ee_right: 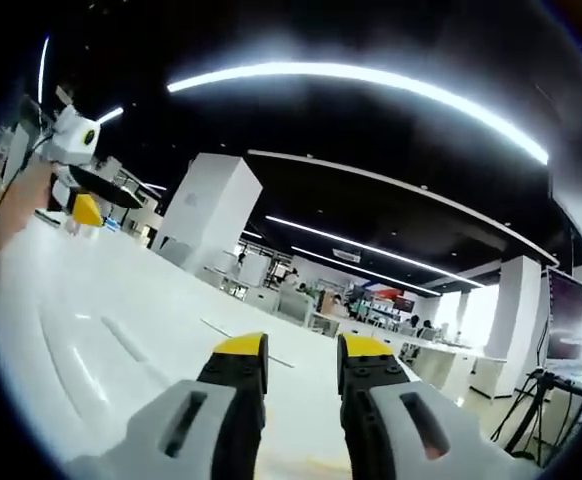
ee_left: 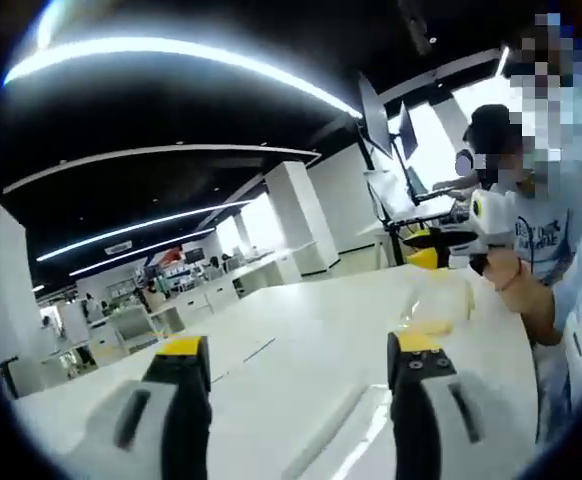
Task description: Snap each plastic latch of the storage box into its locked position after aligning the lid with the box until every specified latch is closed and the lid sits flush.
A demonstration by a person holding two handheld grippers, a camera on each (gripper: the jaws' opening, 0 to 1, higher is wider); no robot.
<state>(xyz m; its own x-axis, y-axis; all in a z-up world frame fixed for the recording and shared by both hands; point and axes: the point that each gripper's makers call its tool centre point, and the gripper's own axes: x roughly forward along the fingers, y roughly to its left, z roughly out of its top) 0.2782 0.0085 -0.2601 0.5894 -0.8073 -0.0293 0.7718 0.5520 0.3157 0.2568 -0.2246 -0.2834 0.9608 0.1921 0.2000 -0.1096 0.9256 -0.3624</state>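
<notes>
Above a white table (ee_left: pixel 301 330) — both grippers held off the work.
Left gripper (ee_left: pixel 306 360) hangs with jaws spread wide, grasping nothing; the clear storage box (ee_left: pixel 439 303) sits far across the tabletop, beside a person's forearm (ee_left: pixel 531 300). Right gripper (ee_right: pixel 301 362) — jaws parted by a narrow gap, nothing between them.

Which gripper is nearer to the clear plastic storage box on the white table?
Right, probably. The right gripper hangs close beyond the clear plastic storage box; the left gripper sits farther back, the box ahead of its open jaws.
</notes>
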